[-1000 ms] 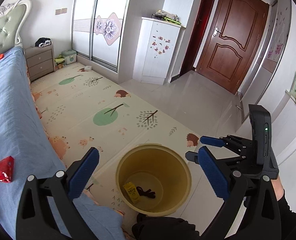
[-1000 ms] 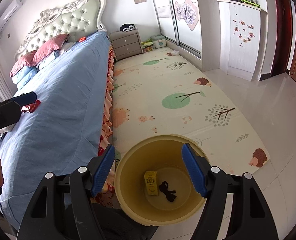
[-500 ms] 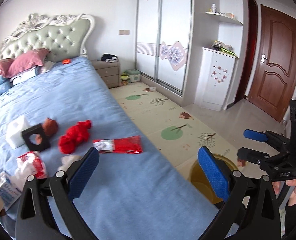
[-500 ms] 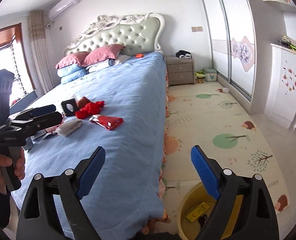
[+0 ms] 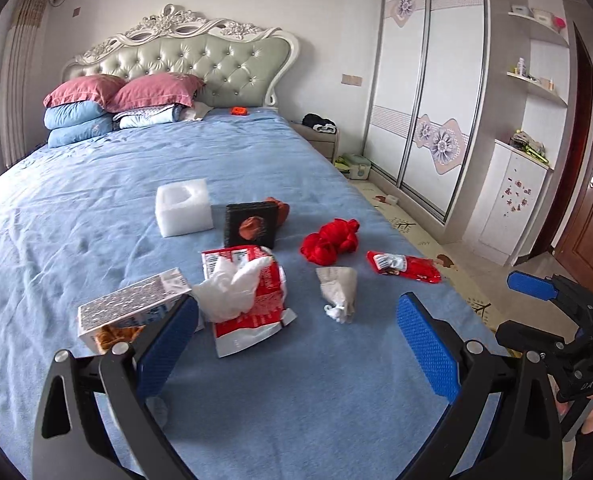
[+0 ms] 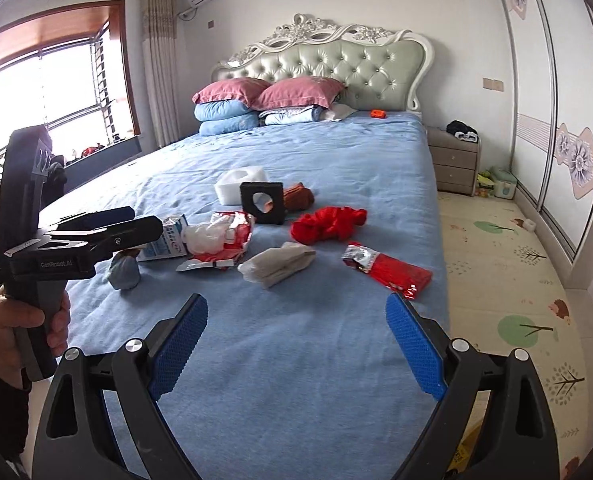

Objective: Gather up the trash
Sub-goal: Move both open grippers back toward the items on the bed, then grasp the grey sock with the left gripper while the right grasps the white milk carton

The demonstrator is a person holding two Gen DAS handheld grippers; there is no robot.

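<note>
Both the left gripper (image 5: 296, 336) and right gripper (image 6: 296, 340) are hovering wide open and empty over the bed (image 6: 336, 152), best reaching first for the red wrapper (image 6: 388, 268) lying near its right edge.

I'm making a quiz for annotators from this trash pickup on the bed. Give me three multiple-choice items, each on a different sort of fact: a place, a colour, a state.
1. Where does the red foil wrapper lie?
A. on the floor mat
B. near the bed's edge on the wardrobe side
C. on the pillows

2. What colour is the foam block?
A. white
B. black
C. yellow

3. How are the right gripper's fingers?
A. shut on a tissue
B. shut, empty
C. spread open, empty

Key: B, it lies by the edge that faces the wardrobe; A, it is plain white; C, bare sheet shows between both pads.
</note>
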